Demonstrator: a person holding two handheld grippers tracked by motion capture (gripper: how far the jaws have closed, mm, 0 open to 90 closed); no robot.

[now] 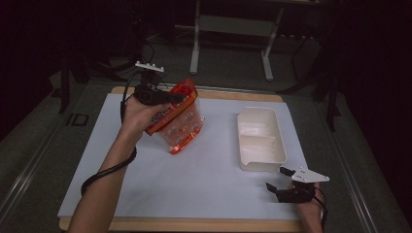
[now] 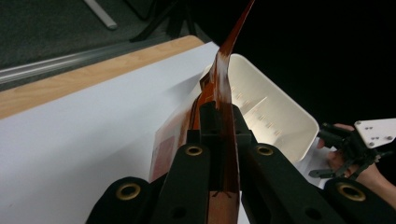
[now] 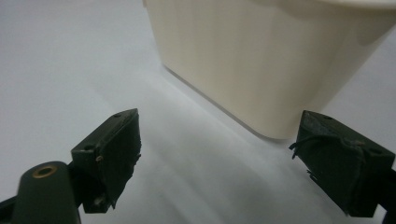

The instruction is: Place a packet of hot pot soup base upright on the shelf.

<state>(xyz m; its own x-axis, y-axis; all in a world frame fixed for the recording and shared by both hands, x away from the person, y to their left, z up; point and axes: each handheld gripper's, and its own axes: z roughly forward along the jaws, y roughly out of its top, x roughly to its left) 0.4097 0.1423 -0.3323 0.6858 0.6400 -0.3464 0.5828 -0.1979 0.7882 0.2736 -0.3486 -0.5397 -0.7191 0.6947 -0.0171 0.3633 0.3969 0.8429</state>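
Snack bag [image 1: 177,116]: an orange and clear packet held up off the white mat, left of centre and toward the far side of the table; its lower end hangs close over the mat.
Bag's long axis: tilted, top edge up and far, bottom corner down and near, leaning a little to the right.
Grip on the bag: the left gripper [image 1: 171,97] is clamped on the bag's upper orange edge; in the left gripper view the jaws of this left gripper [image 2: 219,109] press flat on the thin film, which runs up and away between them.
Tub [image 1: 260,138]: a cream, long, two-part container resting on the mat to the right of the bag, open side up, its long axis running near to far.
Key relation: the tub lies to the right of the held bag and a little nearer, with bare mat between; I judge a move of the bag into it would go rightward.
Right gripper [image 1: 282,178]: jaws spread apart and empty, low over the mat just beside the tub's near right corner.
Right gripper's outlook: in its own view the right gripper [image 3: 219,158] faces the tub's [image 3: 266,60] near wall, not touching it.
Nearer hand: the right is close to the tub and could steady it; the left alone has the bag.
White mat [image 1: 145,179]: covers most of the wooden table top.
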